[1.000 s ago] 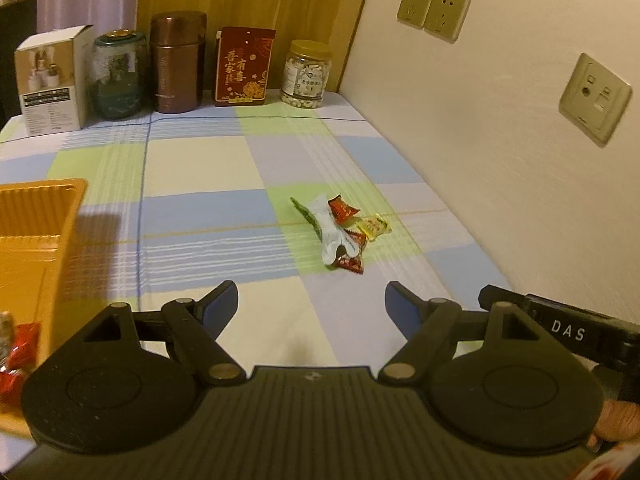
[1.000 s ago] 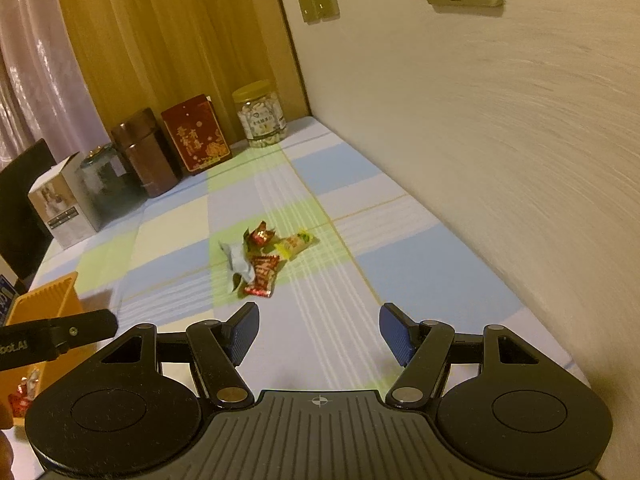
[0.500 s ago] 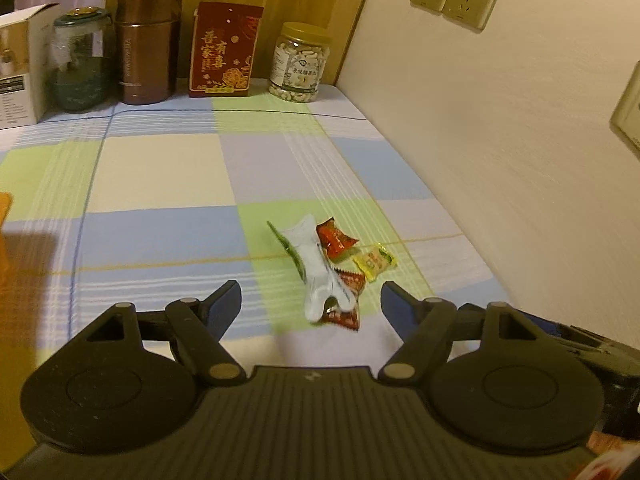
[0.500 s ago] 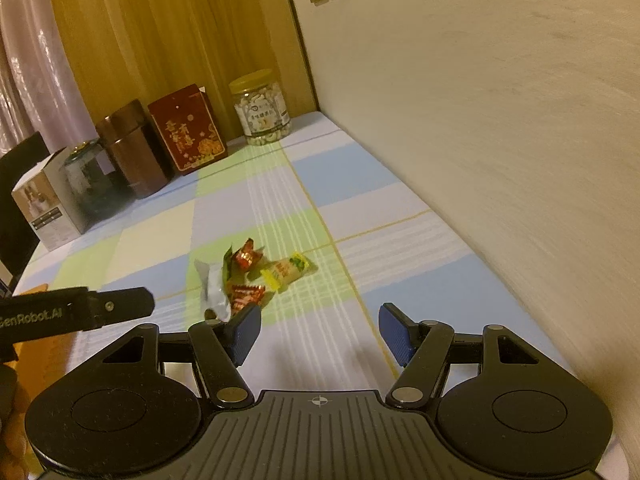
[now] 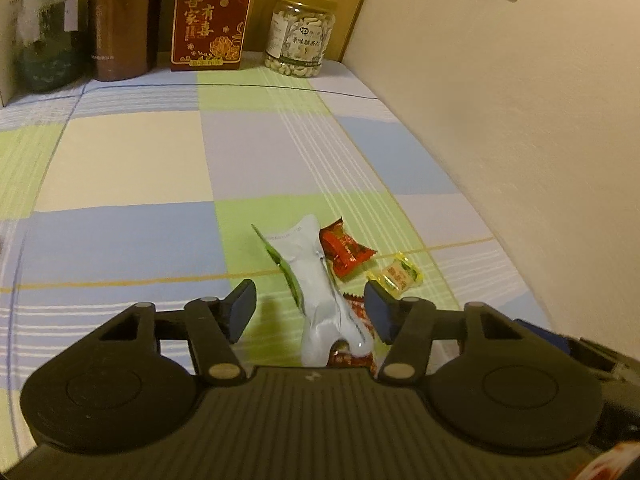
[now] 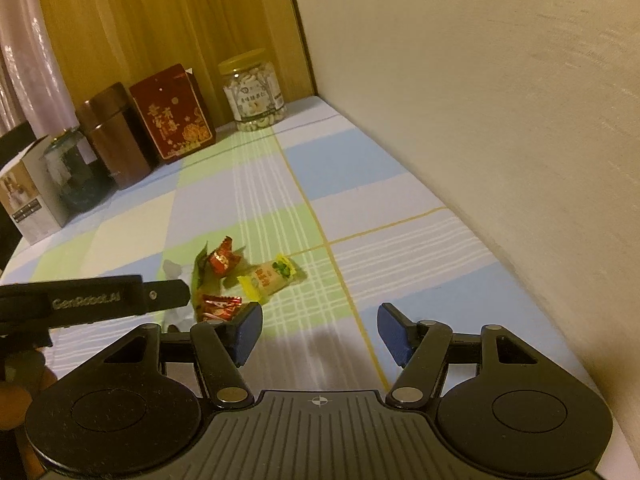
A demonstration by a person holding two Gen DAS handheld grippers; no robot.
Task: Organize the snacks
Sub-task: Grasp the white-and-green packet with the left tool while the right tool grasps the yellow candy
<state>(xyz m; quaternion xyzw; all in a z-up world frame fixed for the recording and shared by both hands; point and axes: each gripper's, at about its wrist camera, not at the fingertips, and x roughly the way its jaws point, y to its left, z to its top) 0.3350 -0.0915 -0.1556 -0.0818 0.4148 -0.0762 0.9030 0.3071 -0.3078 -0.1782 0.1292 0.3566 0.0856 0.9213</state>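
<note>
A small heap of snacks lies on the checked tablecloth near the wall. A long white packet (image 5: 316, 276) with a green edge lies between the fingers of my left gripper (image 5: 310, 308), whose jaws are closing; the pads do not touch it. A red candy (image 5: 344, 250) and a yellow candy (image 5: 396, 276) lie just beyond, and another red wrapper (image 5: 358, 312) is half hidden under the white packet. My right gripper (image 6: 320, 330) stands open over bare cloth, with the yellow candy (image 6: 272, 278) and two red candies (image 6: 222, 260) ahead to its left.
At the back stand a jar of nuts (image 5: 301, 32), a red box (image 5: 210, 20), a brown canister (image 5: 120, 28), a dark glass jar (image 5: 48, 36) and a white carton (image 6: 28, 200). The wall (image 5: 520, 120) runs close along the right. The left gripper's body (image 6: 92, 300) reaches in beside the right one.
Both grippers have come forward and down to the snack heap. The left jaws have narrowed around the white packet. The orange tray has left the left wrist view.
</note>
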